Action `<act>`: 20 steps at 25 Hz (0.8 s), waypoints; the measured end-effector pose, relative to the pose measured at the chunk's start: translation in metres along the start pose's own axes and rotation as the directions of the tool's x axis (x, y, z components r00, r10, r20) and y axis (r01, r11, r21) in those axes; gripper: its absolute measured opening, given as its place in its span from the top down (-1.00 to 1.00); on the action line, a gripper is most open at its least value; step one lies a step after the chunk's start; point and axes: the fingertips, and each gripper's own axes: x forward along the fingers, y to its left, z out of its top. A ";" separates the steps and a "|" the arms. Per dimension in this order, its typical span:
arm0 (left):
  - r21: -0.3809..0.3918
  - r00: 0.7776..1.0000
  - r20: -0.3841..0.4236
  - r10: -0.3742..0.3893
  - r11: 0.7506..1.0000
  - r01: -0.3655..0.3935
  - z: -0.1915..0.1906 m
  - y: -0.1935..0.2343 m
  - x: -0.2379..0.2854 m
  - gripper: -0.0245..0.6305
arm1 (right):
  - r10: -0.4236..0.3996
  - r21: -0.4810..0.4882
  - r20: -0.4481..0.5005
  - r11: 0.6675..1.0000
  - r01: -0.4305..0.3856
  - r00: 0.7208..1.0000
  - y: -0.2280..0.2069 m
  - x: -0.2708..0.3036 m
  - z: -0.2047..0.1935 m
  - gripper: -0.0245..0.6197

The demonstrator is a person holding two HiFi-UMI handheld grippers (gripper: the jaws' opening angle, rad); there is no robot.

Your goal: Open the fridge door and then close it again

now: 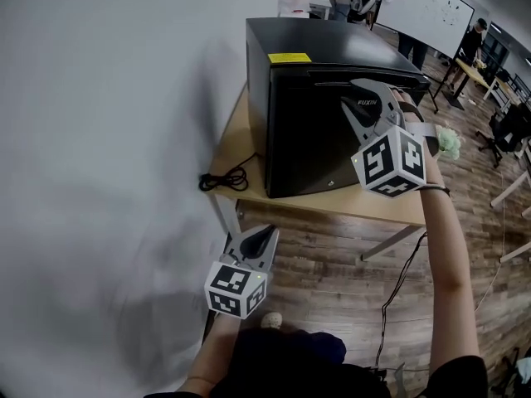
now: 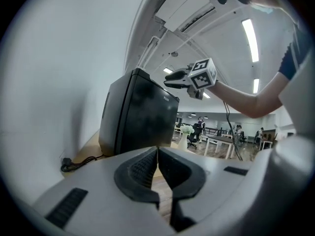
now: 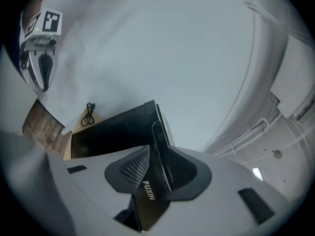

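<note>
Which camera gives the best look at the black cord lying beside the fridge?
The head view: the cord lies coiled on the table beside the fridge, whole and clear. The left gripper view shows it small, by the wall; the right gripper view shows it tiny and distant.

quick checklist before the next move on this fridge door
1. Right hand-held gripper at the top edge of the black mini fridge's door: ok, the edge stands between its jaws.
2. Pads pressing on the door: cannot tell.
3. Door shut: ok, looks flush.
4. Left hand-held gripper clear of the swing: ok, shut, low, off the light wooden table.
5. Coiled black cable clear: ok, lies by the white wall.
</note>
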 end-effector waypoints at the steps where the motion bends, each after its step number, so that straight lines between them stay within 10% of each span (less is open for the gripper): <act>1: 0.002 1.000 0.001 -0.005 1.000 0.005 0.000 -0.003 0.000 0.90 | -0.002 0.079 0.028 0.997 0.000 1.000 0.003 -0.011 -0.002 0.61; 5: 0.015 0.999 0.002 -0.032 0.999 0.032 0.001 -0.018 0.004 0.90 | -0.014 0.420 0.120 0.907 -0.038 0.993 0.024 -0.062 -0.015 0.77; 10: 0.026 0.998 0.007 -0.062 0.998 0.062 0.004 -0.037 0.007 0.90 | -0.058 0.806 0.207 0.576 -0.136 0.977 0.057 -0.122 -0.037 0.91; 13: 0.029 0.997 0.013 -0.076 0.997 0.075 0.004 -0.048 0.010 0.90 | -0.119 0.892 0.212 0.429 -0.142 0.970 0.079 -0.148 -0.044 0.94; 20: -0.014 0.996 0.053 -0.074 0.997 0.075 0.005 -0.071 0.012 0.90 | -0.177 0.968 0.075 0.250 -0.028 0.981 0.139 -0.198 -0.068 0.96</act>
